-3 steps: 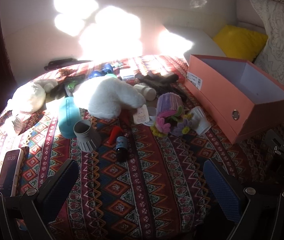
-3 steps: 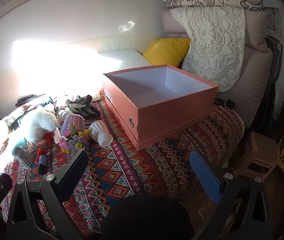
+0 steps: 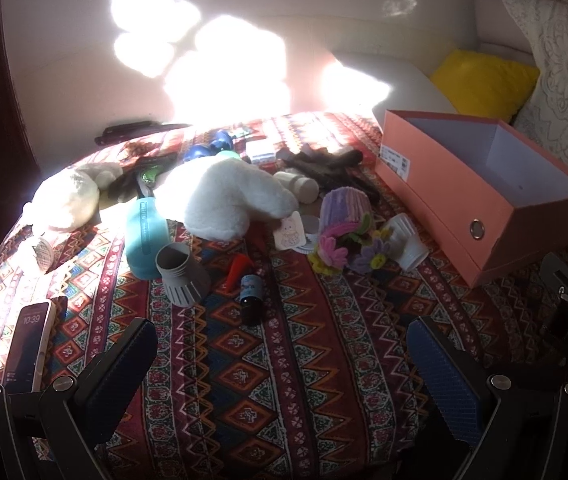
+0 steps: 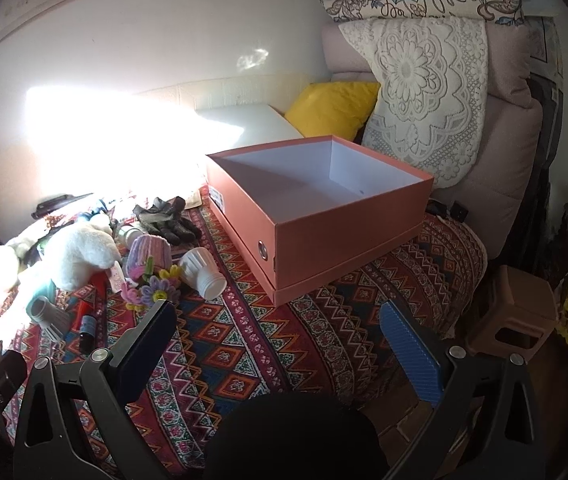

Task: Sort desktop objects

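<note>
Item: orange box [image 4: 348,240], interior bare as far as visible, on the patterned tabletop [image 3: 284,380]. Left of the box: white plush [image 3: 227,200], teal bottle [image 3: 145,236], grey cap [image 3: 181,276], dark vial [image 3: 251,296], pipe-cleaner flowers [image 3: 340,236], clustered loose. Left tongs [image 3: 284,368] and right tongs [image 4: 279,348] hovered released, grasping nothing. Step judged: choosing an item; any pickup needs a close approach.

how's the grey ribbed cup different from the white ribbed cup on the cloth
The grey ribbed cup lies left of the pile, beside the teal bottle; the white ribbed cup lies right, between the pipe-cleaner flowers and the orange box. In the left wrist view, the grey cup's narrow threaded mouth faces up and away, the white cup's wide end toward the camera. Both lie tipped on their sides.
</note>
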A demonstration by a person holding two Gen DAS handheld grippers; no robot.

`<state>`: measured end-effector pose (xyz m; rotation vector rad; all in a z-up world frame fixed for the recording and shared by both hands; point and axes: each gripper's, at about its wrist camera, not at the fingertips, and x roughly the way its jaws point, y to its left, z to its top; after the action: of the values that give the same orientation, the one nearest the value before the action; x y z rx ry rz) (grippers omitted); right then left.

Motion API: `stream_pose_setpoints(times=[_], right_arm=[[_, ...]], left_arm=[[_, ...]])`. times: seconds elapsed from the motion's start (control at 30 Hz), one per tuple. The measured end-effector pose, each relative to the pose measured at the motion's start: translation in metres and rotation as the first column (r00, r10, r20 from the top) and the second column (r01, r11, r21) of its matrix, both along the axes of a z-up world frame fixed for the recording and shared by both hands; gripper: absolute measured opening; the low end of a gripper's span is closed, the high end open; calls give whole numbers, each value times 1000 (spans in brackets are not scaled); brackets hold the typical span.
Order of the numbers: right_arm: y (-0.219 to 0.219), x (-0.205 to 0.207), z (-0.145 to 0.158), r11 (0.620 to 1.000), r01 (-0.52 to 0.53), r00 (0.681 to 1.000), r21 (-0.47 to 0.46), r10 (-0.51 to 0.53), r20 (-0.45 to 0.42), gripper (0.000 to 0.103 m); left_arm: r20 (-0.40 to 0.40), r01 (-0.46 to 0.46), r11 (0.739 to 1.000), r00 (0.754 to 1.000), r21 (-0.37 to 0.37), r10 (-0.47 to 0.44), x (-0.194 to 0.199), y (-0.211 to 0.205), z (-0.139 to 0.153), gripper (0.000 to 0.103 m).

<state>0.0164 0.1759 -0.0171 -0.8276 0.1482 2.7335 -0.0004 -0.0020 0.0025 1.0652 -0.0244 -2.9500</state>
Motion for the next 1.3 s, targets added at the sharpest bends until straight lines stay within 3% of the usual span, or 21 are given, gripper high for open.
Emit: stream_pose_setpoints(times=[0.67,1.3], right_arm=[[-2,6,7,1000,-9,1000,-18,8,-17,103],[-3,3,5,1000,-14,1000,-18,14,-10,103]], left_arm=[[33,3,1000,999,22,-3,2,-5,-8,103],[3,3,1000,1000,11,-3,5,-6,-5,103]])
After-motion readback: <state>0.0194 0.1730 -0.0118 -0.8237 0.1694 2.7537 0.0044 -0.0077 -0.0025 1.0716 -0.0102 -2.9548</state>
